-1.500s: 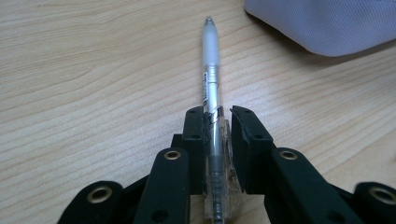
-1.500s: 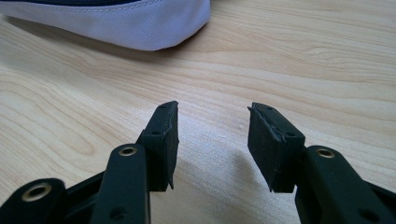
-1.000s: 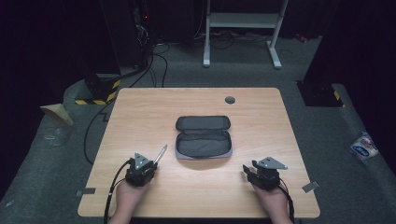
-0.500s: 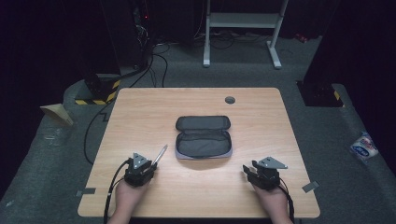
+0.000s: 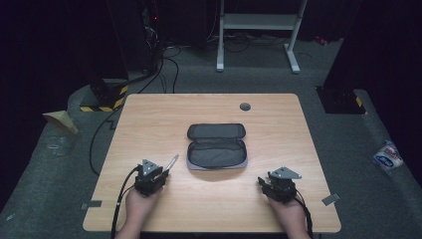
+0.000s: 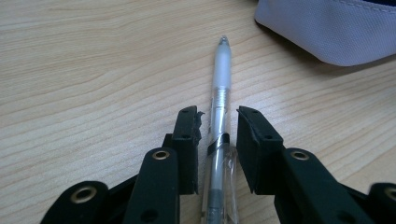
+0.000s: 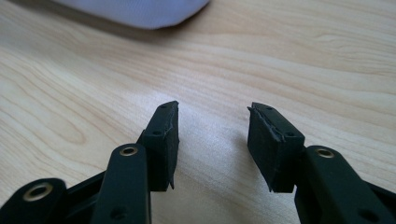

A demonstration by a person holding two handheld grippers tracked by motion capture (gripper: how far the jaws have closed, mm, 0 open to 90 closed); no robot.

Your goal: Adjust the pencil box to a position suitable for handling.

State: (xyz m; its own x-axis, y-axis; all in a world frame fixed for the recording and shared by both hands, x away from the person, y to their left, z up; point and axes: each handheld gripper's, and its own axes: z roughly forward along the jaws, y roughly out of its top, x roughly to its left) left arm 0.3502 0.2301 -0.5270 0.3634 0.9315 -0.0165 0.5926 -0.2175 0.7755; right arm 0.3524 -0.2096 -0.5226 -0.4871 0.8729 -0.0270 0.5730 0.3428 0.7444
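Pen [image 6: 220, 100] lying flat on wooden table [image 5: 149, 124], near the front left part, just left of open grey pencil case [image 5: 217, 146] at table centre. Long axis running diagonally in high view: capped frosted tip pointing away from the person and toward the case, back end tucked between the jaws of left gripper [image 5: 162, 172]. In left gripper view, running straight up the middle, tip [image 6: 223, 41] at top, clear barrel with black band lower down. Tip close to case edge [image 6: 327, 32], not touching it.

Left gripper [image 6: 217, 135] low over table, jaws spread a little, just been opening; pen between them, narrow gaps showing on both sides, pads not pressing. Pen resting on the wood.

Right gripper [image 5: 276, 186] at front right of table, well apart from pen. Jaws [image 7: 212, 135] spread, bare wood between them, case corner [image 7: 140, 11] beyond.
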